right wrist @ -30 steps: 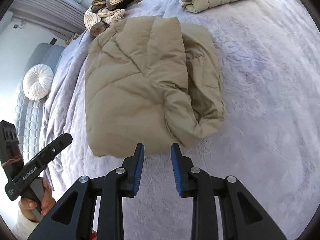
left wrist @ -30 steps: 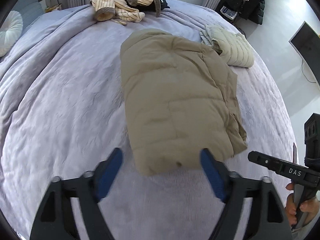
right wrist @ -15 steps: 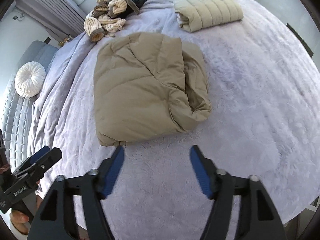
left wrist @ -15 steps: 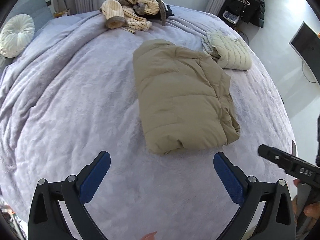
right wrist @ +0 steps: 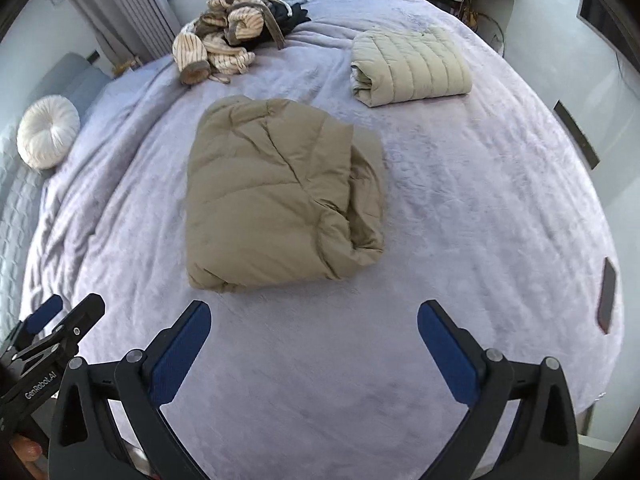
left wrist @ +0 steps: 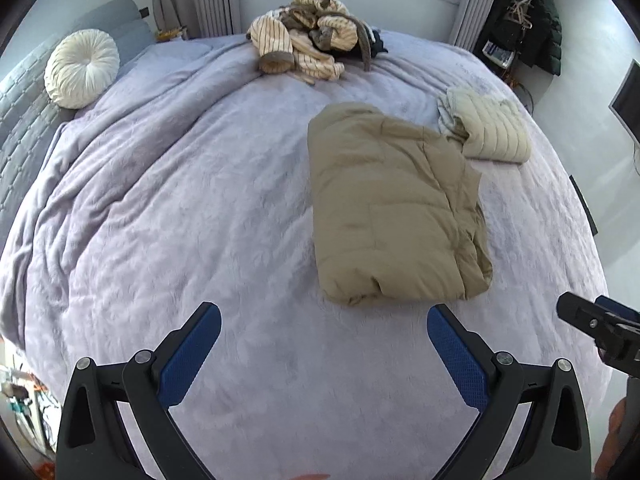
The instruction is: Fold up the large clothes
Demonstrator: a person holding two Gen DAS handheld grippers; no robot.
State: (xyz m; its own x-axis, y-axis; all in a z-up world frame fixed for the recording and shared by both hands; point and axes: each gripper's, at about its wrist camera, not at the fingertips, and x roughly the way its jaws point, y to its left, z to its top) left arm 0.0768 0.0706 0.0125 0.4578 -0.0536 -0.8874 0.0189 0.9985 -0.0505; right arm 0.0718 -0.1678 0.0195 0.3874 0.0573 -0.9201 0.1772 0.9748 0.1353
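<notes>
Both of your grippers now sit higher and farther back from the tan down jacket than a second ago, so more of the bed shows. Your left gripper and right gripper have just been opening; their jaws are spread wide with nothing between them, only blanket below. That jacket lies folded into a thick rectangle in the middle of the bed, its right edge still bunched and loose. Beyond it, a pale quilted jacket is already folded neatly. By the far edge, the striped pile of clothes is still a heap, so you have that left, I judge.
</notes>
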